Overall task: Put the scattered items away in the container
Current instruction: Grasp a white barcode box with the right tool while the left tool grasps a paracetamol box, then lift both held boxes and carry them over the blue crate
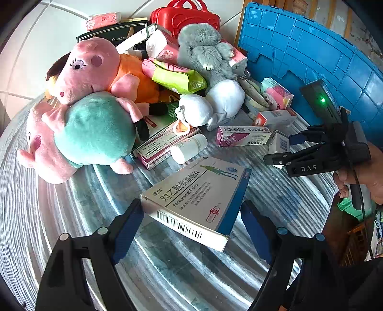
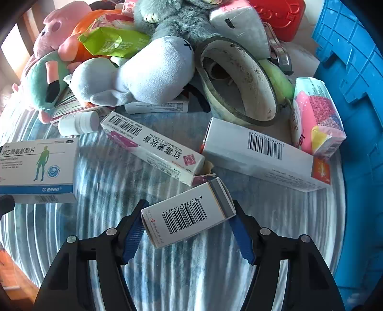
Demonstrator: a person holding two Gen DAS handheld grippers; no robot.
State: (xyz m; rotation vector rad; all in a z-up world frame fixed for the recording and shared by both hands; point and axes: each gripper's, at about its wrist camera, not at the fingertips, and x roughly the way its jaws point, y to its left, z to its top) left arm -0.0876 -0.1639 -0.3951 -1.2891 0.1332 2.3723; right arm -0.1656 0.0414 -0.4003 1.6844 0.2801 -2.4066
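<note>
A white and blue paracetamol box [image 1: 198, 198] lies between the fingers of my left gripper [image 1: 191, 227]; the left pad touches its corner, the right pad stands apart, so the gripper is open. The same box shows in the right wrist view [image 2: 38, 165]. My right gripper [image 2: 189, 229] holds a small white box with a barcode [image 2: 186, 213] between its blue pads. It also shows in the left wrist view [image 1: 280, 153]. The blue crate [image 1: 311, 52] stands at the right, also seen in the right wrist view [image 2: 359, 95].
A heap of plush toys [image 1: 91, 95], a grey rabbit [image 1: 203, 50], a white plush [image 2: 143, 74], tissue packs [image 2: 316, 117], medicine boxes [image 2: 153, 148], a white bottle [image 1: 189, 148], a dirty bowl [image 2: 239, 81] and a red case [image 1: 184, 14] cover the round glass table [image 1: 167, 275].
</note>
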